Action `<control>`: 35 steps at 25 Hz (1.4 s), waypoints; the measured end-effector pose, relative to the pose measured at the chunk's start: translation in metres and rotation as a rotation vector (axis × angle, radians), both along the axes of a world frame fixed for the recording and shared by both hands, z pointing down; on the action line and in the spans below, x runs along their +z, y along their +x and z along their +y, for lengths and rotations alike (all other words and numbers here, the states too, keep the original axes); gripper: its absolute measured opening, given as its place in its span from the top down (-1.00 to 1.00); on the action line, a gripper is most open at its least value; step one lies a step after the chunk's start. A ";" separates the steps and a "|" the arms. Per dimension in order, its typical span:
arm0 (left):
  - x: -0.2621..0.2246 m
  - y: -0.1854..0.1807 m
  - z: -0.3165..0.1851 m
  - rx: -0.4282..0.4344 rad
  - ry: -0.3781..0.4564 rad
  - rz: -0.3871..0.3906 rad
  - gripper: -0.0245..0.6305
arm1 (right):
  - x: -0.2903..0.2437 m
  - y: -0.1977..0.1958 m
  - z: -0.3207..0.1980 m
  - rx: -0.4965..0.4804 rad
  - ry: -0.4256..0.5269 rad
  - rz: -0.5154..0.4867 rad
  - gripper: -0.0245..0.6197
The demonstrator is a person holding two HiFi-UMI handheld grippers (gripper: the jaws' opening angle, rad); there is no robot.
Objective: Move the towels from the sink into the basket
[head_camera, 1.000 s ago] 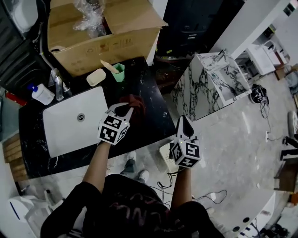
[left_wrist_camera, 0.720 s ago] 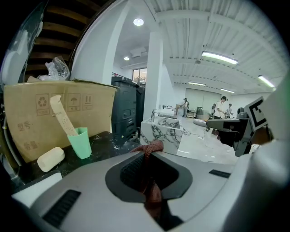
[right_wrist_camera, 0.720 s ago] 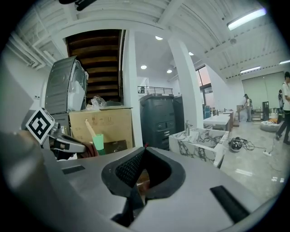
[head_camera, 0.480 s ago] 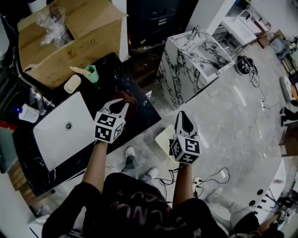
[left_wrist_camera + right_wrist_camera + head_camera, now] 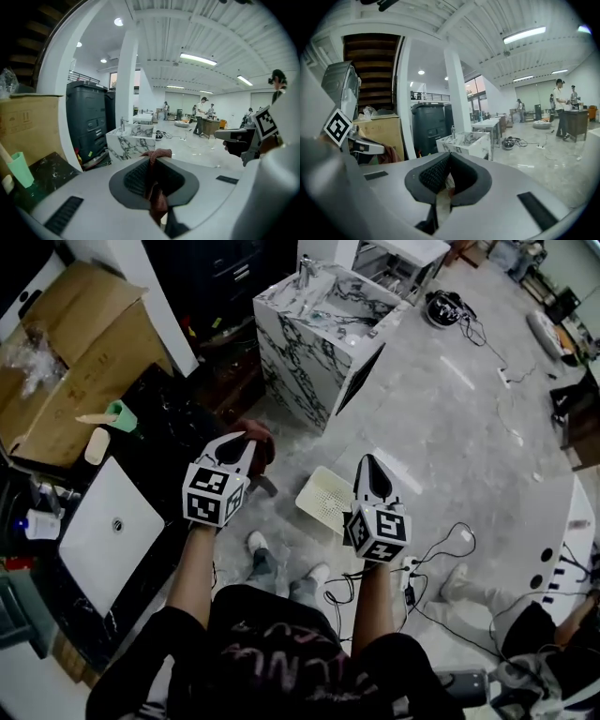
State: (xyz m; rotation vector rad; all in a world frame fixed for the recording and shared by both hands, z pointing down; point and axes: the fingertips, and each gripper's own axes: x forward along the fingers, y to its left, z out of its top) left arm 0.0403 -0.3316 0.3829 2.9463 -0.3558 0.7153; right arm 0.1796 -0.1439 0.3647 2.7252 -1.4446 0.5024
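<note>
Since the frame 1 s ago, when the left gripper sat over the black counter w/ the view centred on it, the head view has swung right: counter, white sink and cardboard box now sit at far left, and the marble block plus open floor fill the middle. Left gripper is now past the counter edge, over the floor, w/ the white basket just to its right and lower in frame; basket was mostly hidden behind the right gripper before and now shows approx in full between the two grippers. Right gripper holds about the same spot in frame, tip over the basket's right edge. Left gripper: jaws almost together, clamped on the dark red towel. In the left gripper view the cloth is pinched between the pads, a small fold bunched above them and the rest hanging below. So the towel is out of the sink, in the air beside the counter edge, not in the basket. Sink looks bare in the head view. Right gripper: jaws closed to a thin slit, nothing between the pads per the right gripper view. Green cup stands on the counter by the box.
</note>
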 end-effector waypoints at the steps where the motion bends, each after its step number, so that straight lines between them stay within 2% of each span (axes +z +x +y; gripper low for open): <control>1: -0.001 0.010 0.010 0.022 -0.001 0.002 0.81 | 0.000 0.005 0.012 0.021 0.003 0.000 0.88; 10: 0.003 0.090 0.109 0.215 -0.014 0.000 0.81 | 0.011 0.046 0.132 0.211 -0.019 -0.024 0.88; 16: 0.017 0.124 0.164 0.299 -0.037 -0.007 0.81 | 0.027 0.064 0.191 0.293 -0.040 -0.052 0.88; 24: 0.050 0.153 0.198 0.386 -0.069 -0.028 0.81 | 0.059 0.077 0.219 0.358 -0.071 -0.077 0.88; 28: 0.084 0.162 0.203 0.406 -0.098 -0.054 0.81 | 0.083 0.082 0.223 0.374 -0.088 -0.088 0.88; 32: 0.121 0.174 0.209 0.433 -0.112 -0.101 0.81 | 0.110 0.089 0.227 0.371 -0.059 -0.117 0.88; 35: 0.156 0.177 0.217 0.444 -0.137 -0.141 0.81 | 0.140 0.091 0.237 0.385 -0.087 -0.141 0.88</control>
